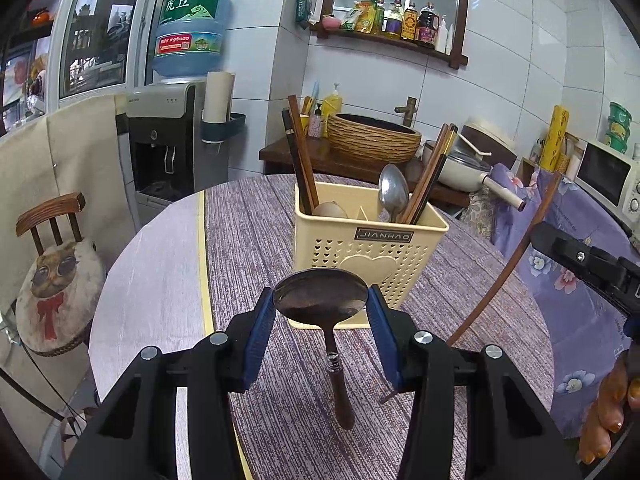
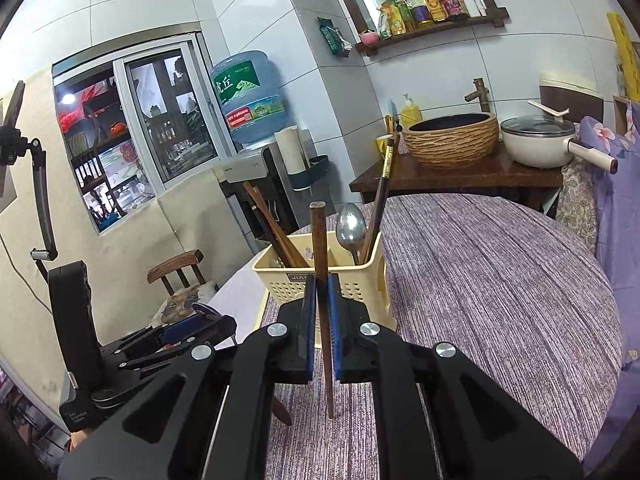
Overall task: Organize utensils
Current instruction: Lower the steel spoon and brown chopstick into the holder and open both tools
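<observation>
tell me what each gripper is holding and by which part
Left gripper clamps a wooden-handled spoon across the sides of its bowl. Right gripper pinches a wooden chopstick near mid-length.

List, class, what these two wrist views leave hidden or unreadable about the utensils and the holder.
- Left wrist view: the lower ends of the chopsticks and metal spoon are hidden inside the yellow holder.
- Left wrist view: the held spoon covers part of the holder's front and base.
- Right wrist view: the held chopstick and right gripper block most of the holder's label.
- Right wrist view: the left gripper shows side-on; what it holds is mostly hidden.
</observation>
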{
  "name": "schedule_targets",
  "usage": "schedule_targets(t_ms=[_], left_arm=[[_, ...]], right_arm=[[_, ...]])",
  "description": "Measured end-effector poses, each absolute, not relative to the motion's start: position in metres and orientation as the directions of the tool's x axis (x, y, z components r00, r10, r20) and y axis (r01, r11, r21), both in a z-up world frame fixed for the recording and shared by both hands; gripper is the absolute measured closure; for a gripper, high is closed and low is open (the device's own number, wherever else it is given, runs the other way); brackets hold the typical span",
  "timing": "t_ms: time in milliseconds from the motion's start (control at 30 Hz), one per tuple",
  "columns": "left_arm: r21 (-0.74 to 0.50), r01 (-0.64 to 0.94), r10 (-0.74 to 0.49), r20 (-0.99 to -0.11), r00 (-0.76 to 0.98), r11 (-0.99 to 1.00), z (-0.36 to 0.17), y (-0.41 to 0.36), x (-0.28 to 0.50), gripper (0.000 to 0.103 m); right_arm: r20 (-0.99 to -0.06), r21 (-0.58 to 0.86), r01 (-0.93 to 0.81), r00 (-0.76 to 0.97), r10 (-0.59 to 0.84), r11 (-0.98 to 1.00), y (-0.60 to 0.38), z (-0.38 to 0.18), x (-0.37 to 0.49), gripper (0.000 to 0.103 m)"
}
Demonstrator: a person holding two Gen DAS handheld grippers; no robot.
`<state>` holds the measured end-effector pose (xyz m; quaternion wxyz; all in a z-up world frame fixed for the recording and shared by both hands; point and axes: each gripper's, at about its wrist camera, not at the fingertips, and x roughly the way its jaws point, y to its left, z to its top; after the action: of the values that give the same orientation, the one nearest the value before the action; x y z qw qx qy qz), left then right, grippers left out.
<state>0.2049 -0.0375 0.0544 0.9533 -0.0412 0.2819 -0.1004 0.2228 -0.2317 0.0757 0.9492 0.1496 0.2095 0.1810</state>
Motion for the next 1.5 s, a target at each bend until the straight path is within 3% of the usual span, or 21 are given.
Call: schedule_targets(t_ms=[300,333,567,733,800,833,867,1033,1333,1500], left_arm=[[-0.196,0.229,-0.294,-0.446,0.845,0.954,0.114,-0.027,0.217,0.056],[-0.204,0.236,-0.303,-0.43,0.85,0.95,0.125,-0.026,0.221,0.056],[-0.2,0.228,-0.286,-0.339,0.896,0.953,0.183,-0.035,0.253,0.056],[-0.203,0.199,-0.261,-0.352,0.899,0.959,0.171,-0.038,0.267,0.056],[-0.199,0.189,-0.252,-0.36,0.898,0.962,0.164,-0.04,0.27,0.056],[-0.195,0.19,-0.251,-0.361,0.898,0.962,0.163,-0.04,0.271,0.056],[-0.191,0.189,-0.248,-0.36,0.9,0.963,0.163,-0.039,0.27,0.056],[-0.175,0.162,-0.214,-0.342,0.915,0.971,0.167,-0.039,0.278,0.056],[-0.164,0.163,-0.211,-0.349,0.913,0.973,0.161,-0.044,0.285,0.056],[-0.109,0.16,-0.188,-0.33,0.925,0.981,0.166,-0.05,0.285,0.056]], right_arm=[[-0.289,0.325,-0.355,0.845,0.449,0.877,-0.229,0.13,0.234,0.096],[-0.281,0.319,-0.359,0.848,0.449,0.877,-0.229,0.137,0.236,0.1],[-0.204,0.219,-0.342,0.9,0.386,0.914,-0.223,0.2,0.263,0.101],[-0.244,0.25,-0.302,0.9,0.362,0.92,-0.224,0.164,0.276,0.099],[-0.284,0.246,-0.263,0.901,0.329,0.933,-0.224,0.14,0.281,0.086],[-0.297,0.265,-0.261,0.894,0.336,0.928,-0.224,0.131,0.284,0.071],[-0.312,0.27,-0.252,0.89,0.332,0.929,-0.226,0.124,0.286,0.065],[-0.359,0.249,-0.274,0.865,0.352,0.929,-0.216,0.102,0.296,0.065],[-0.452,0.091,-0.388,0.804,0.385,0.917,-0.164,0.068,0.307,0.065],[-0.42,0.147,-0.382,0.811,0.407,0.913,-0.171,0.075,0.318,0.065]])
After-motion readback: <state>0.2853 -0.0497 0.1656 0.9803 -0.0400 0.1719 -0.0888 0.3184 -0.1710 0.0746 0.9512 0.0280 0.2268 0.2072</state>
